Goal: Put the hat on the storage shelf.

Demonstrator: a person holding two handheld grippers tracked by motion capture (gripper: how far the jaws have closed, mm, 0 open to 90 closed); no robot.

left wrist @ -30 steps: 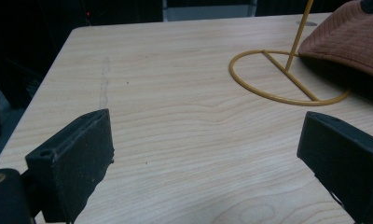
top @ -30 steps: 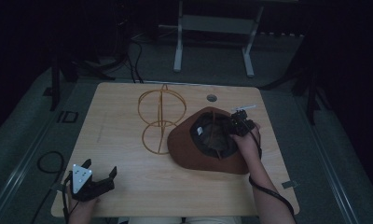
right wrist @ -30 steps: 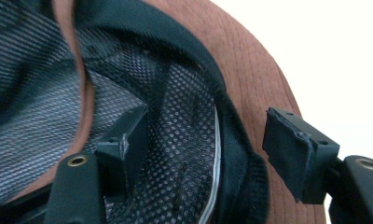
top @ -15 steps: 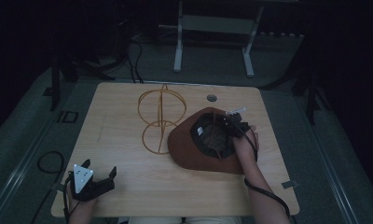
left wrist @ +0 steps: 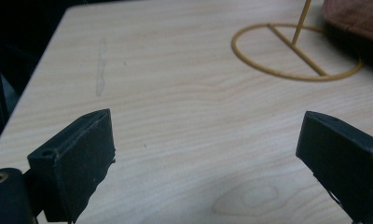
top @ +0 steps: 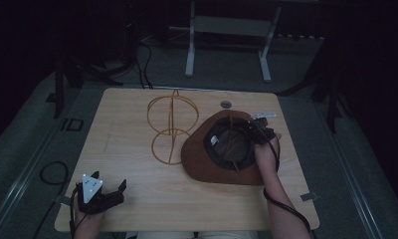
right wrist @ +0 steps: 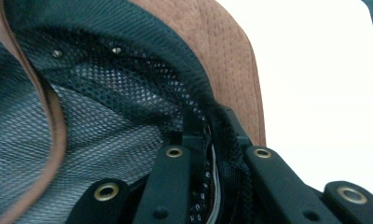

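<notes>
Since a second ago your right gripper (top: 258,130) has shifted a little along the hat's opening, and its jaws have just been closing; now they pinch the inner edge of the brown hat (top: 202,159), with the black mesh lining and sweatband caught between them. From the right gripper view, that band (right wrist: 211,154) runs straight up between the two black jaws, the suede brim curves away above and to the right of them, and the grey mesh of the crown spreads off to the left, crossed by a brown chin cord (right wrist: 54,121). Your right hand (top: 265,153) lies over the brim just behind the gripper.

The hat sits upside down on the wooden table (top: 137,199), its opening facing up, directly under and around your right gripper's tips. Just past the hat's far-left side stands a yellow wire hat stand (top: 171,124), its round base touching or tucked just under the brim; which of the two, you cannot tell from above.

Your left gripper (top: 107,195) has kept its place, well apart from the hat, low over the table's near corner. Its jaws are spread wide with nothing but bare wood between them. Ahead of it and off to the right, the left gripper view shows the stand's base ring (left wrist: 296,51), with a piece of the hat's brim (left wrist: 357,18) just beyond.
</notes>
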